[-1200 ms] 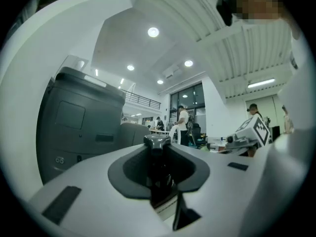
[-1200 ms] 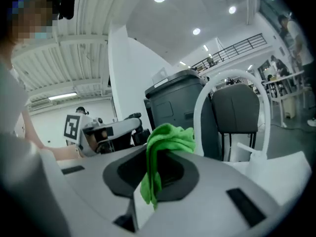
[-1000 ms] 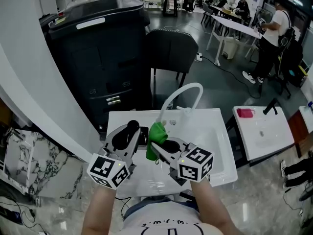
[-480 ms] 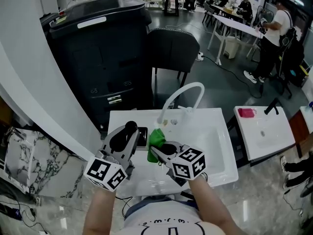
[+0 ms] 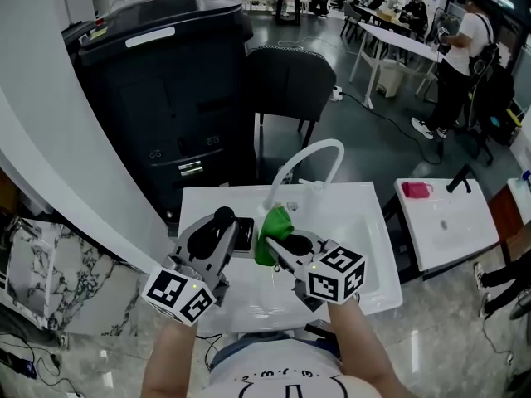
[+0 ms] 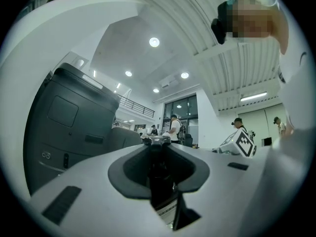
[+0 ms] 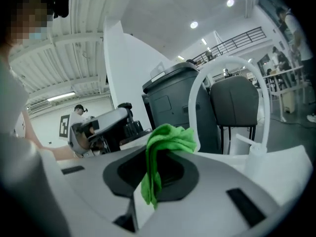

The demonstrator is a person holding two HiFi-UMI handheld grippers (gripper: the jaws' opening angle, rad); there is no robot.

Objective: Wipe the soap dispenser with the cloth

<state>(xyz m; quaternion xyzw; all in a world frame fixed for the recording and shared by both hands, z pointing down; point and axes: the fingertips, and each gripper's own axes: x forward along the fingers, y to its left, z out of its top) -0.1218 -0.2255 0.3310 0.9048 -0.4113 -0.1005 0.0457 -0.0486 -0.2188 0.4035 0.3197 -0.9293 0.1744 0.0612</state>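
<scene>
A black soap dispenser with a round pump head sits between the jaws of my left gripper, which is shut on it over the left side of the white sink. In the left gripper view the dispenser shows as a dark body with a chrome top in the gripper. My right gripper is shut on a bunched green cloth, close to the right of the dispenser; whether they touch I cannot tell. In the right gripper view the cloth hangs from the gripper, with the dispenser at left.
A white arched faucet rises at the sink's back edge, just beyond the cloth. Behind stand a large black machine and a dark chair. A second white sink with a pink item is at right. People stand far back.
My right gripper has carried the green cloth a little away from me and to the right, toward the faucet. The left gripper and the dispenser have stayed in place.
</scene>
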